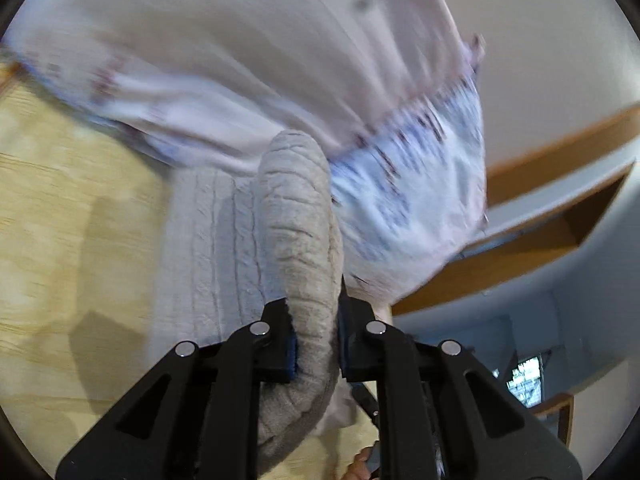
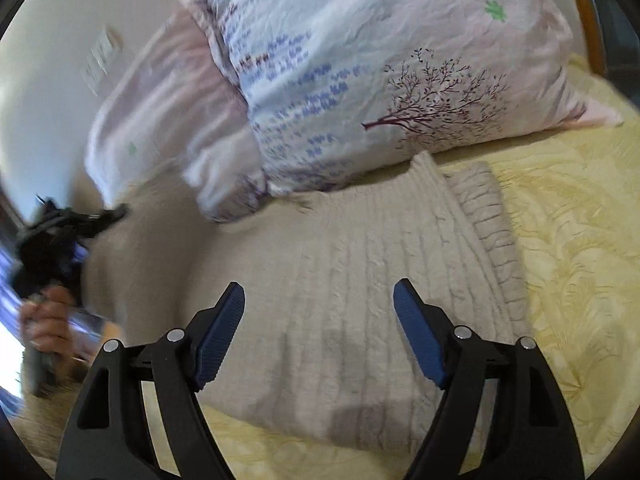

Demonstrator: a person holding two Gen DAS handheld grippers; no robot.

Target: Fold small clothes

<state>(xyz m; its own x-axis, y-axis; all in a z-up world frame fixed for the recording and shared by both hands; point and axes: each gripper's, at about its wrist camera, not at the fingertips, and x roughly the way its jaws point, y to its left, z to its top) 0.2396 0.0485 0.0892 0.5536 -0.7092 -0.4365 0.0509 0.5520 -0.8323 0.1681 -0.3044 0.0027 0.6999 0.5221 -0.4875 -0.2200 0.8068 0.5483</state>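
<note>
Beige knit, a ribbed sweater [image 2: 360, 280], lies spread on the yellow bedcover [image 2: 580, 260] just below two printed pillows [image 2: 360, 80]. Its lower edge is cut off behind the right gripper [image 2: 320, 332], and its left part is smeared by motion blur, so the shape there is hard to make out.

From the left wrist camera the pillows are also strongly blurred and their print cannot be read. The left gripper [image 1: 316, 340] is pressed together on a thick fold of the sweater [image 1: 300, 220], which stands up between the pads and hangs down behind them. A small part of a hand [image 1: 360, 464] shows at the bottom edge, mostly hidden by the gripper body.

The right gripper hangs over the middle of the sweater with its blue pads spread wide and nothing between them. At the far left of that view, a blurred hand [image 2: 44, 320] holds the other gripper, lifted at the sweater's edge.
</note>
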